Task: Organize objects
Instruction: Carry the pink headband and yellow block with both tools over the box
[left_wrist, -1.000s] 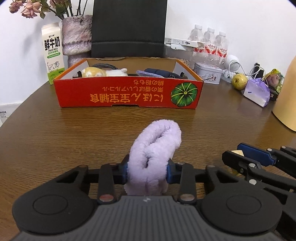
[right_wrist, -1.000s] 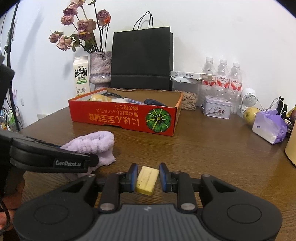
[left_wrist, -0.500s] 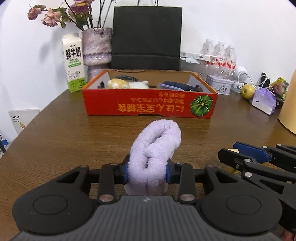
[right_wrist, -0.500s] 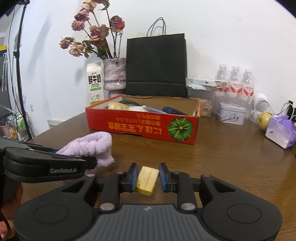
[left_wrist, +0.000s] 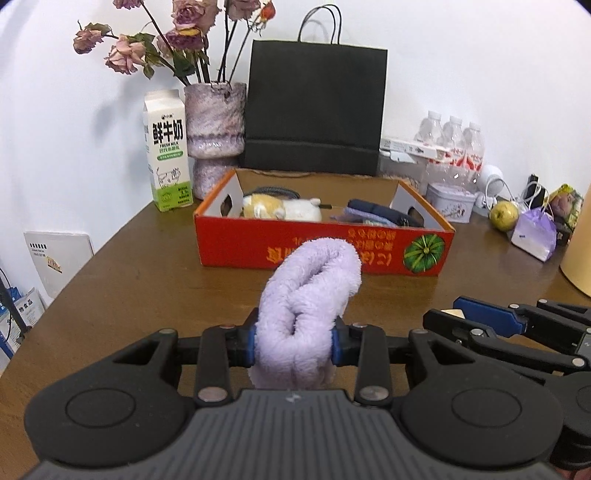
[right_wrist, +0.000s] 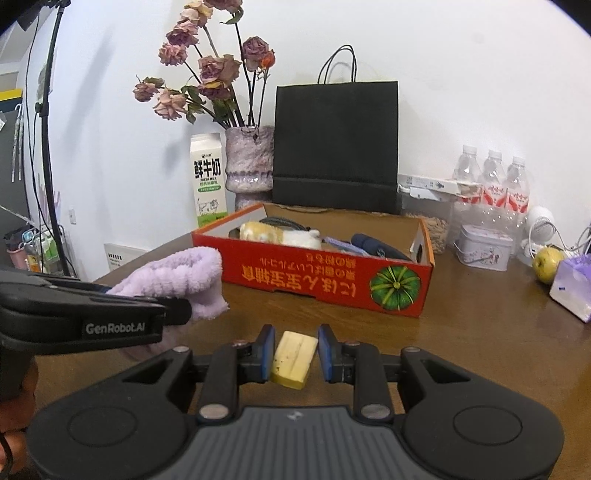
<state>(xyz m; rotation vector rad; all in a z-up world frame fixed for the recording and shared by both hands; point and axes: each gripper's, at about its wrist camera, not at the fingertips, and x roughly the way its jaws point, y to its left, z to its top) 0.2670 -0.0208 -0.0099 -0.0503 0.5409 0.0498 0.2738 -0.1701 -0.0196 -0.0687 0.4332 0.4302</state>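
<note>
**A:** Left wrist view, from the left side: a milk carton (left_wrist: 168, 151) and a vase (left_wrist: 214, 133) of dried flowers stand by the wall, with the red cardboard box (left_wrist: 325, 247) in front of them on the brown surface (left_wrist: 129, 288). What is the left hand-held gripper (left_wrist: 293, 338) carrying?

**B:** A rolled lilac towel (left_wrist: 310, 291), clamped between both pads and held clear of the surface, just short of the box's front wall. The box already holds a plush toy (left_wrist: 280, 210) and a dark folded item (left_wrist: 384, 216).

**A:** And further right?

**B:** The right hand-held gripper (right_wrist: 295, 352) is clenched on a small pale yellow block (right_wrist: 294, 354), maybe an eraser or soap; I can't tell which. It hangs above the surface, a little farther from the box.

**A:** So which step is this?

**B:** I'd judge it as the carry: both items picked up, neither yet in the box.

**A:** Next move?

**B:** Probably lift each load over the front wall, aim for the bare cardboard between toy and dark item, then release. The towel is floppy, so it needs height to clear the rim.
</note>
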